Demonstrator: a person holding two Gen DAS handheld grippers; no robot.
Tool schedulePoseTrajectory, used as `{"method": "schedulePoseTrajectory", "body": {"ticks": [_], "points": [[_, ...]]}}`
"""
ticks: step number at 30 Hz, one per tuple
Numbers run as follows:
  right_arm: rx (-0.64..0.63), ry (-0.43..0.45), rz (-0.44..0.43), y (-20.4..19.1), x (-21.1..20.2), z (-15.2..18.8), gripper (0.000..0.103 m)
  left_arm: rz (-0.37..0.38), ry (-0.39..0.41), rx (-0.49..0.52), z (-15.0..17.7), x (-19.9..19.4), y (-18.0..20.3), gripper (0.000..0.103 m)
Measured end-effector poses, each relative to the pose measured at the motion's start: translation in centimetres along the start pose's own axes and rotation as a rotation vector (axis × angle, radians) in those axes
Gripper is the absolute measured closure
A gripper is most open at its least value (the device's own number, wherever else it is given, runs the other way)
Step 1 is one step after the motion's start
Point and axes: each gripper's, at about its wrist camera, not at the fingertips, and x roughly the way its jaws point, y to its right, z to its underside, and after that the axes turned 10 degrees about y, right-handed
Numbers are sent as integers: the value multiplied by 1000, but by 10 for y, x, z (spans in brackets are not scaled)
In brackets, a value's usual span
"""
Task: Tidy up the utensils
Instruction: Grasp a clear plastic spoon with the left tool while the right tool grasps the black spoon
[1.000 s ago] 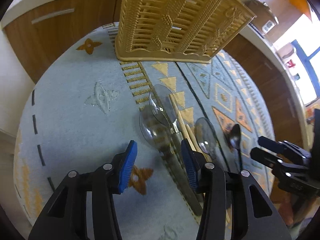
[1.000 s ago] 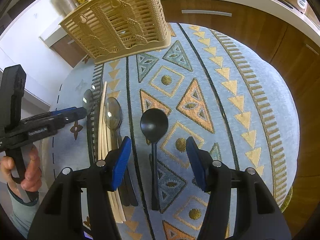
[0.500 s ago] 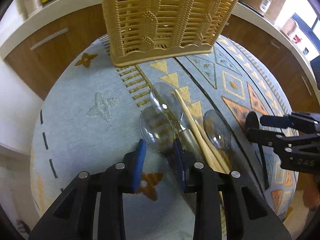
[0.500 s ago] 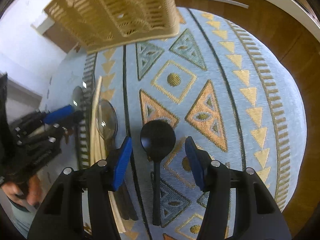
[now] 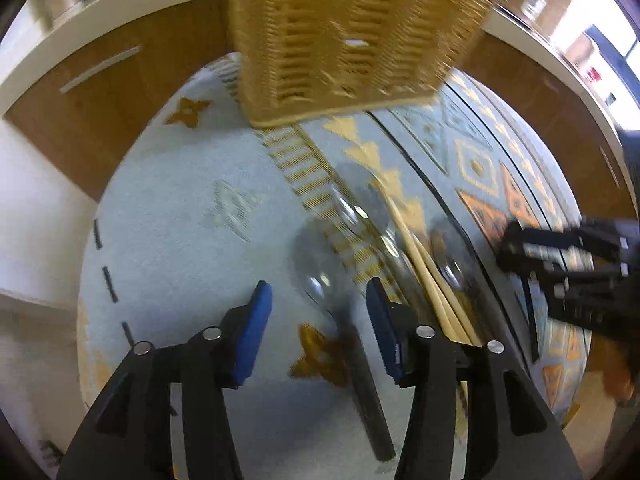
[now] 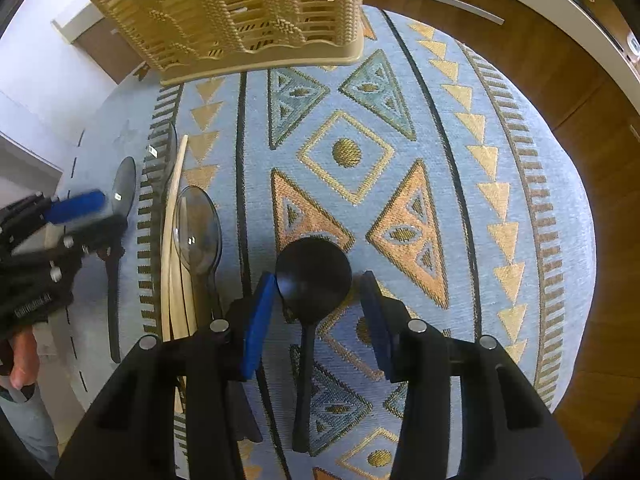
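- Left tongs [image 5: 318, 322] point down at the patterned cloth [image 6: 400, 128] on the surface, jaws opening, straddling the leftmost clear spoon [image 5: 320, 268]; the blur hides any contact, probably none.
- Right tongs [image 6: 318, 322] are closing around the black spoon [image 6: 314, 270], pads not yet pressing it.
- Chopsticks [image 6: 172, 240] and two more clear spoons lie between.
- Woven basket [image 6: 248, 12] stands at the cloth's far edge.

Black spoon [image 6: 313, 270]; tan basket [image 6: 256, 12]; blue triangle-patterned cloth [image 6: 400, 128].
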Motion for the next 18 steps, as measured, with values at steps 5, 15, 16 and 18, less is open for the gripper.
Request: {"method": "schedulePoseTrajectory", "body": {"ticks": [5, 15, 16, 18], "points": [[-29, -5, 34, -13, 4, -12, 62, -42, 0, -19, -11, 11, 3, 55], [-52, 15, 43, -31, 2, -20, 68, -53, 3, -9, -15, 15, 21, 55], [-57, 18, 45, -32, 2, -21, 68, -54, 3, -8, -15, 14, 20, 55], [-59, 26, 45, -30, 3, -18, 68, -63, 6, 3, -11, 13, 17, 57]]}}
